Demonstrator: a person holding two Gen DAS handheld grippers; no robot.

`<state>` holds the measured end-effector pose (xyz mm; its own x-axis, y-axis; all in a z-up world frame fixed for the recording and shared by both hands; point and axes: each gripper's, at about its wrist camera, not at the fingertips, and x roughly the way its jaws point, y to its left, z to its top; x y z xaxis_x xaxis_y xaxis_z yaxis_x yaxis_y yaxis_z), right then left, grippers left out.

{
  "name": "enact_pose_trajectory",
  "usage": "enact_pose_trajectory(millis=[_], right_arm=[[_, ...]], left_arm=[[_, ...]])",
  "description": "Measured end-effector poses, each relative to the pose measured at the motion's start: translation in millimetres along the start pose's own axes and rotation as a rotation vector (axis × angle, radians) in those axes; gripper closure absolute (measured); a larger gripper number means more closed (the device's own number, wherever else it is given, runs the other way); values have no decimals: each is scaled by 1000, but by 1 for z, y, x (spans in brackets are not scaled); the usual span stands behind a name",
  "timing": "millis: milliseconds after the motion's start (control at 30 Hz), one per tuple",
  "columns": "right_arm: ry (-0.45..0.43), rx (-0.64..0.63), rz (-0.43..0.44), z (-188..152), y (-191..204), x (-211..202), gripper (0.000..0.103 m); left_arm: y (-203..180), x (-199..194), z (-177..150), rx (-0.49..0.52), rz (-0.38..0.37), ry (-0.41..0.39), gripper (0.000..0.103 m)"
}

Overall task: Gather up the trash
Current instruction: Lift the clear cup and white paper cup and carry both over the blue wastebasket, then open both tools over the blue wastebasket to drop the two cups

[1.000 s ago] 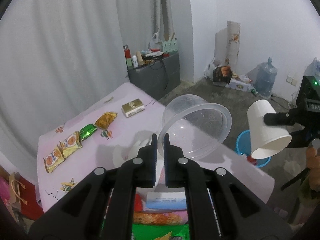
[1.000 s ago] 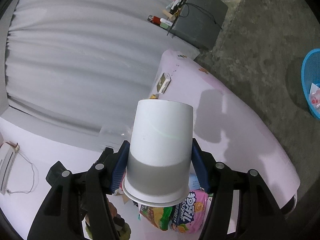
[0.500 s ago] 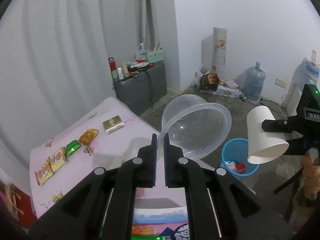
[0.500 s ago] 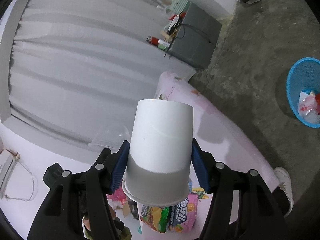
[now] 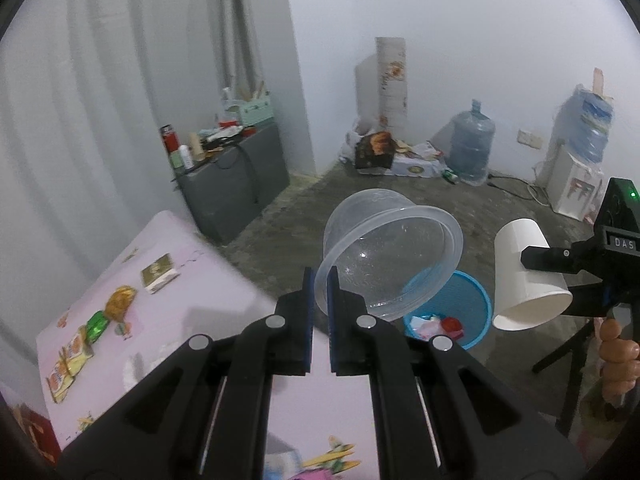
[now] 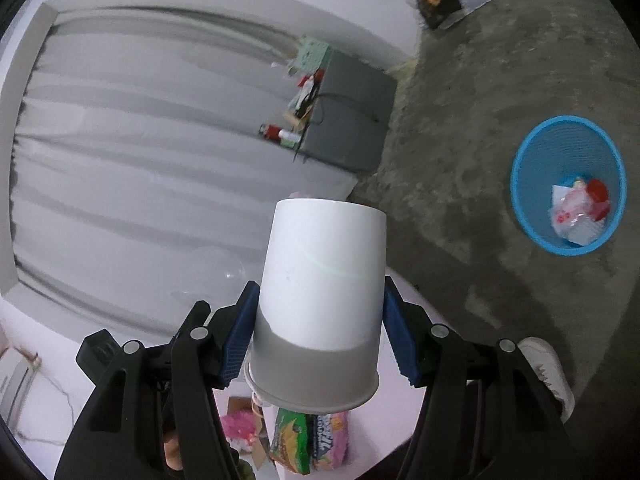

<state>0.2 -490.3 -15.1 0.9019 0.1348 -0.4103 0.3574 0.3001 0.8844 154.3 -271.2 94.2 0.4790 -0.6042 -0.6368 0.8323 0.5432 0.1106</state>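
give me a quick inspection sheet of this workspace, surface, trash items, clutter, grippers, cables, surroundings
surface: pink table, printed cloth, partly covered with packets
job's things: clear plastic bowl pinched by its rim; white paper cup held on its side; blue bin on the floor, wrappers already inside
clutter: snack packets and a small box on the table; bright snack bags below the cup
grippers: left gripper shut on the bowl rim; right gripper clamped across the cup
cables: black cord on the grey cabinet; white cord by the water dispenser
surroundings: grey curtain, concrete floor, water jug, boxes against the wall
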Motion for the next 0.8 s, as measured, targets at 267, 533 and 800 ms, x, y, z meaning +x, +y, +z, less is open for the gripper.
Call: enact_pose_trajectory(millis=[267,533,800], right_arm=[[-73,62,-27,13,-38,-32,44],[-125,225,-95,20,-107,-47,44],[-139,376,-177,38,-183,-39,44]], left_arm=[[-46,43,5,23,-91,84,99],[-88,106,10,12,-223,251,99],[-144,199,-3,55,-312,448,99]])
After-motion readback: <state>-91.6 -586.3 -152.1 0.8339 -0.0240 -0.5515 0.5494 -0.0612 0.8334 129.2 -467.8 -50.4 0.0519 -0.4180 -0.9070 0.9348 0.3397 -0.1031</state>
